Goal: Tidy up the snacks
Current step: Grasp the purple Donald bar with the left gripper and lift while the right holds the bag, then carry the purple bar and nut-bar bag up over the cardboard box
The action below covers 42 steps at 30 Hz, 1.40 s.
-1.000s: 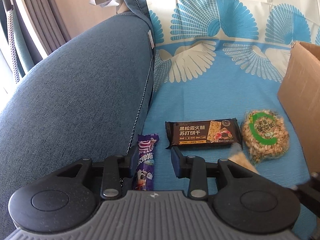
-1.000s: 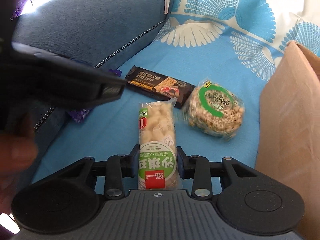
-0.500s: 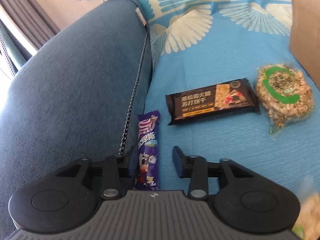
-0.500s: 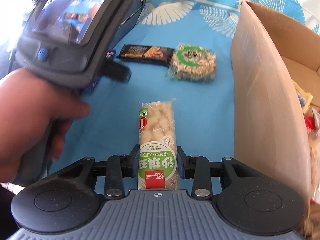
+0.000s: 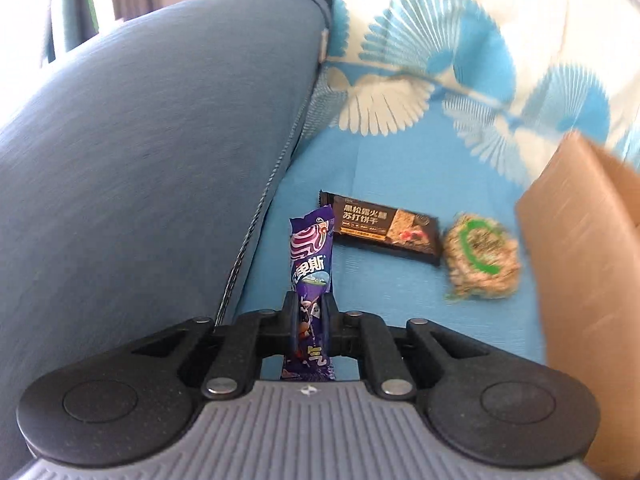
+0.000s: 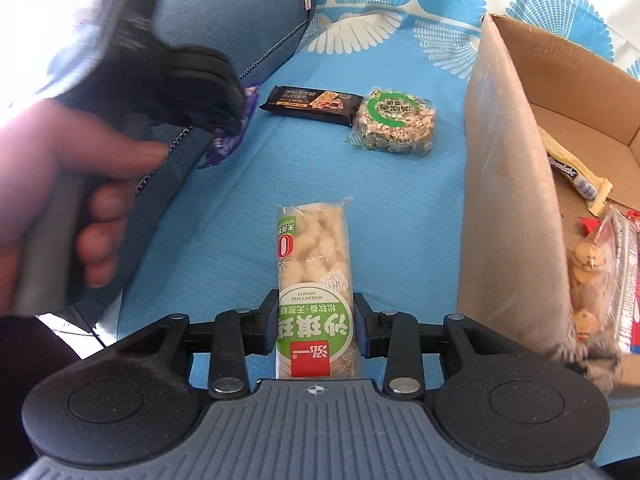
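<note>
My left gripper (image 5: 308, 304) has its jaws closing on a purple snack bar (image 5: 311, 248); both pads press its lower half and the bar stands up off the blue cloth. My right gripper (image 6: 316, 312) is shut on a green-and-white pack of puffed sweets (image 6: 312, 256), held above the cloth just left of the cardboard box (image 6: 508, 200). A dark cracker pack (image 5: 384, 232) and a round rice cake with a green ring (image 5: 480, 260) lie flat on the cloth ahead. In the right wrist view a hand (image 6: 80, 184) holds the left tool, with the purple snack bar (image 6: 228, 140) below it.
A blue sofa cushion (image 5: 140, 160) rises on the left. The blue patterned cloth (image 6: 400, 208) covers the seat. The open box holds several snacks, among them a cream bar (image 6: 576, 168) and a bag of small biscuits (image 6: 596, 276).
The left jaws came together on the purple bar and raised it from the cloth. The right gripper carried its pack closer to the box's side.
</note>
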Tool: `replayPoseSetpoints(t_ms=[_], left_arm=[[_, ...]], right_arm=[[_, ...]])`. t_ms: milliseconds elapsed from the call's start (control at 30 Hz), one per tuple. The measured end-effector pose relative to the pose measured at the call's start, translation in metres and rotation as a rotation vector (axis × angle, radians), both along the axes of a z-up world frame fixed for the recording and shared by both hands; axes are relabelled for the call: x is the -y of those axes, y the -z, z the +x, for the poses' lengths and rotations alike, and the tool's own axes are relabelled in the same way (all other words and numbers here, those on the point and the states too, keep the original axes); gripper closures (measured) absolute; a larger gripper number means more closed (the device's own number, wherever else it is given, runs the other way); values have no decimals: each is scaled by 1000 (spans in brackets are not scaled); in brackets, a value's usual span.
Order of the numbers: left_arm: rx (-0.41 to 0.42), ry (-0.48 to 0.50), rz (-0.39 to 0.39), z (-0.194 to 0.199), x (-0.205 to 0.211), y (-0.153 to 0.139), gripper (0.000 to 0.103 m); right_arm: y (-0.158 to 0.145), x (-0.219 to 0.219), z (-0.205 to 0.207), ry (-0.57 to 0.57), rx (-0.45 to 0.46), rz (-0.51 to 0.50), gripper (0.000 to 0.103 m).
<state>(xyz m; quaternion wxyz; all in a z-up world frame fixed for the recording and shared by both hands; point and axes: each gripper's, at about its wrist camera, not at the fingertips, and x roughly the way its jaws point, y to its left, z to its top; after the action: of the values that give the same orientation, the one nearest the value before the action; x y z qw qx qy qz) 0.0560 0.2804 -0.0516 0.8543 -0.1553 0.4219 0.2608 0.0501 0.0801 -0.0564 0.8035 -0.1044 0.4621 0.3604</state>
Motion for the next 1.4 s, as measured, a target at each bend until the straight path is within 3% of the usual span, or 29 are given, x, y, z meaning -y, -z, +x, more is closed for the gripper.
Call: replayPoseSetpoints(t_ms=[100, 333, 433, 533, 767, 900, 1133, 1400], left_arm=[[55, -15, -100, -18, 1, -8, 91], [-2, 49, -207, -25, 5, -7, 90], [-8, 34, -192, -25, 6, -5, 85], [3, 10, -201, -26, 5, -2, 69], [-59, 70, -215, -10, 11, 7, 61], [-132, 97, -205, -3, 16, 17, 60], [-174, 115, -217, 2, 17, 26, 60], [-198, 157, -166, 6, 26, 28, 60]], right_arm=[[2, 1, 1, 17, -13, 3, 65], [13, -5, 4, 66, -40, 32, 63], [15, -8, 3, 56, -38, 27, 59], [17, -11, 4, 49, -41, 20, 57], [22, -16, 4, 36, -58, -2, 52], [24, -20, 4, 41, -56, -17, 50], [24, -22, 3, 31, -34, -31, 49], [23, -22, 1, 12, -33, -20, 49]])
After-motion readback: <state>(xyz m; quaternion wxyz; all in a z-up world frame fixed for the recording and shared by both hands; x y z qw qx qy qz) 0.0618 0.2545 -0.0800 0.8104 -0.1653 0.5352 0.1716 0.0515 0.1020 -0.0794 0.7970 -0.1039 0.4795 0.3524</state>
